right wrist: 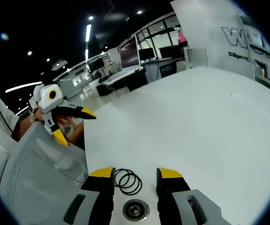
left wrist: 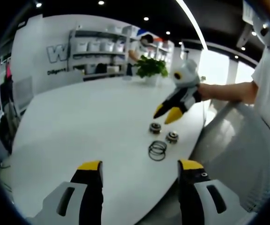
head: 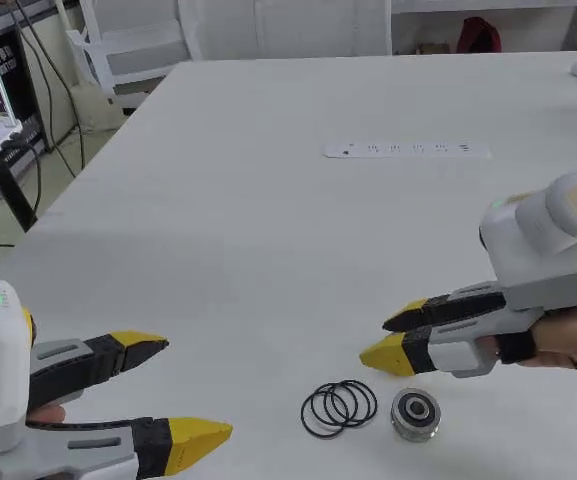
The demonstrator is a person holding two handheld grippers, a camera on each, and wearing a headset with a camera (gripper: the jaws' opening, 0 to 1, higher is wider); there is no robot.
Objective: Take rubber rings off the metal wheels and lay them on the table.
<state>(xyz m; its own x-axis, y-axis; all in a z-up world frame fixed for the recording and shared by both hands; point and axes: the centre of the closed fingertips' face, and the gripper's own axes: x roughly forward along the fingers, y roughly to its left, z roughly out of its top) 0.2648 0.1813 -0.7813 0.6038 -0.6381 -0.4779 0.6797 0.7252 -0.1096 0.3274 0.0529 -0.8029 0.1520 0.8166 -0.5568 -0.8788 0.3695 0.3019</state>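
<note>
Where the white table [head: 268, 230] nears its front edge, a bunch of black rubber rings [head: 338, 405] lies flat on the top. Several loops overlap. In the head view the bunch's long axis runs roughly 9 to 3 o'clock.

Metal wheel [head: 415, 413] sits just beside the rings at their 3 o'clock, with a narrow gap between them. It lies on its face, bore pointing straight up. Too small to tell whether any rubber sits on its rim.

Second metal wheel [left wrist: 155, 127], seen from the left gripper view, lies flat close to the first, on the side away from the rings. The right gripper's jaws hang over it.

Right gripper [head: 378, 338] is above the table at 12 o'clock of the first wheel, jaws pointing toward 9 o'clock with a slight downward tilt. Jaws partly open and empty. In the right gripper view the rings and first wheel show through the gap between the jaws, down on the table, ungripped.

Left gripper [head: 190, 388] is low at 9 o'clock of the rings and short of them, jaws pointing toward 3 o'clock. Jaws spread wide, holding nothing.

Surroundings:
- A white power strip [head: 408, 150] lies well apart, across the table at 12 o'clock.
- A mesh chair back [right wrist: 36, 159] stands at the table's edge near the rings.
- A potted plant [left wrist: 149, 67] stands at the table's far end in the left gripper view.
</note>
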